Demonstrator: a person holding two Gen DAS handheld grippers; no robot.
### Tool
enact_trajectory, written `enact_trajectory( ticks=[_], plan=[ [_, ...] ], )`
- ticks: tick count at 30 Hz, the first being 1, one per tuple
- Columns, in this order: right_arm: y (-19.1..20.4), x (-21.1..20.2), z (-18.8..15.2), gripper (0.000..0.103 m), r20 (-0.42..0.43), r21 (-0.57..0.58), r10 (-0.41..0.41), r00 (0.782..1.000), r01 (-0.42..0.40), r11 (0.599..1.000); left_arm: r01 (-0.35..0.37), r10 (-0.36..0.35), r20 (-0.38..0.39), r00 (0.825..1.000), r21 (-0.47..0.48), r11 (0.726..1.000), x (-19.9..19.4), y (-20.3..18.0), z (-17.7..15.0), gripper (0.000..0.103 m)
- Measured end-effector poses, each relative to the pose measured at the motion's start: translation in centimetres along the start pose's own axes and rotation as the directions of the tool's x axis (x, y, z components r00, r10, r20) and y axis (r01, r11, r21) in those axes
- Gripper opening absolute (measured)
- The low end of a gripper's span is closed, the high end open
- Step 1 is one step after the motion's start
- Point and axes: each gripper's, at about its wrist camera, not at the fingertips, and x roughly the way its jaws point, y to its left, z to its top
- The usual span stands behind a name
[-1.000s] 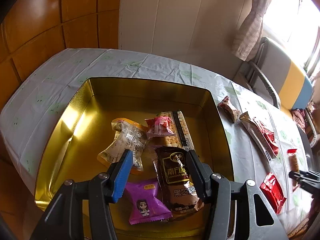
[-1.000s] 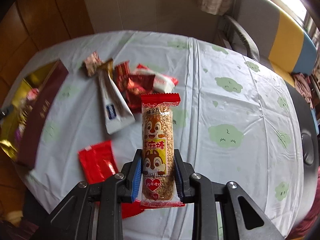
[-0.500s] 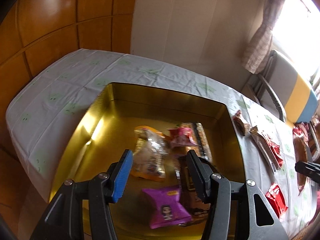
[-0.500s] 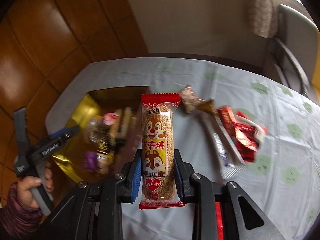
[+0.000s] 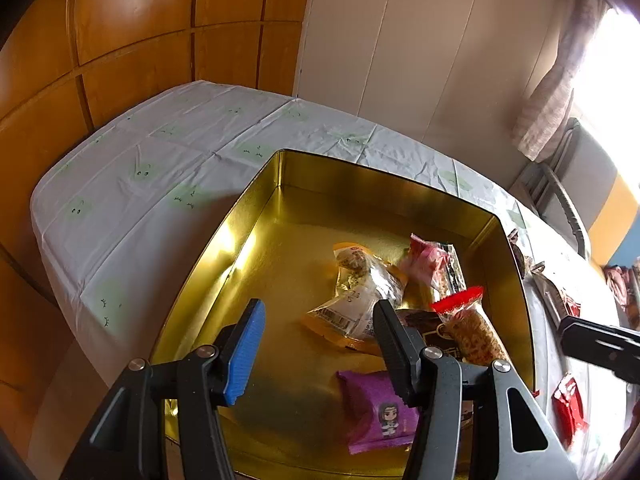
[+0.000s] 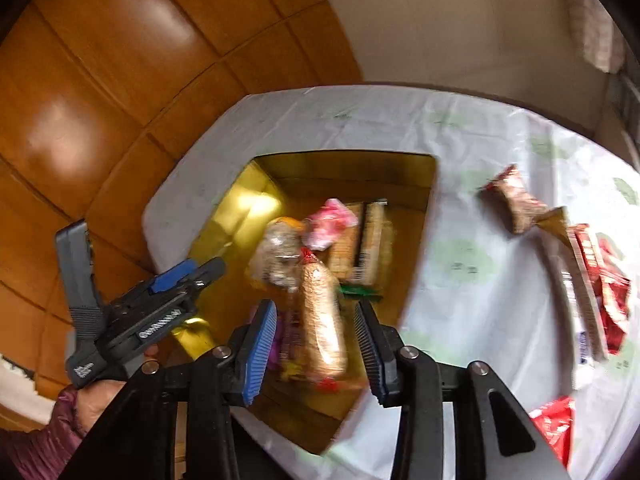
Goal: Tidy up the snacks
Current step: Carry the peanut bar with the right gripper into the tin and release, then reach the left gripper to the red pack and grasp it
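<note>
Wood-panelled wall [image 5: 132,32], curtain [image 5: 556,92], cushioned chair [image 5: 596,196].

Little can be read. White lettering runs along the left gripper [image 6: 140,320] in the right wrist view, too blurred to spell out. The purple packet [image 5: 378,412] shows only a cartoon figure, and the clear wrapper [image 5: 356,300] a barcode.

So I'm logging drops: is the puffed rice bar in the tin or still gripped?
Released. The right gripper is opening, pads clear of the puffed rice bar, which lies over the gold tin.
</note>
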Motion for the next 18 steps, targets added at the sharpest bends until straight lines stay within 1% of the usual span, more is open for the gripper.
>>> enact_trajectory(
  ticks=[4, 6, 9, 11, 12, 14, 17, 18],
  plan=[
    [-2.4, -1.5, -0.8, 0.041, 0.023, 0.01, -0.108, 0.994, 0.108, 0.994, 0.016, -0.016, 0.0, 1.0, 0.013, 1.0, -0.1, -0.8, -0.1, 0.057],
    [-3.8, -2.5, -1.2, 0.041, 0.031, 0.011, -0.165, 0.986, 0.165, 0.986, 0.03, -0.03, 0.007, 1.0, 0.036, 0.999, -0.4, -1.6, -0.1, 0.057],
    [-6.3, -3.9, -1.9, 0.041, 0.035, 0.019, -0.251, 0.967, 0.25, 0.968, 0.049, -0.051, 0.017, 0.999, 0.073, 0.996, -0.9, -3.0, -0.1, 0.057],
    [-8.1, -5.2, -2.5, 0.041, 0.04, 0.019, -0.319, 0.947, 0.319, 0.948, 0.065, -0.068, 0.021, 0.997, 0.105, 0.992, -1.2, -4.2, -0.1, 0.057],
    [-9.1, -5.9, -2.9, 0.041, 0.041, 0.023, -0.358, 0.933, 0.357, 0.934, 0.073, -0.076, 0.022, 0.997, 0.122, 0.99, -1.3, -4.8, -0.1, 0.057],
    [-10.9, -7.4, -3.6, 0.041, 0.047, 0.033, -0.408, 0.912, 0.407, 0.913, 0.09, -0.095, 0.024, 0.995, 0.154, 0.984, -1.6, -6.1, -0.2, 0.057],
    [-14.1, -9.6, -4.8, 0.041, 0.05, 0.045, -0.499, 0.865, 0.497, 0.866, 0.119, -0.127, 0.029, 0.991, 0.201, 0.972, -2.1, -8.2, -0.2, 0.057],
    [-15.2, -10.1, -5.2, 0.041, 0.047, 0.054, -0.519, 0.853, 0.517, 0.854, 0.128, -0.138, 0.032, 0.99, 0.218, 0.968, -2.3, -8.9, -0.3, 0.057]
  ],
)
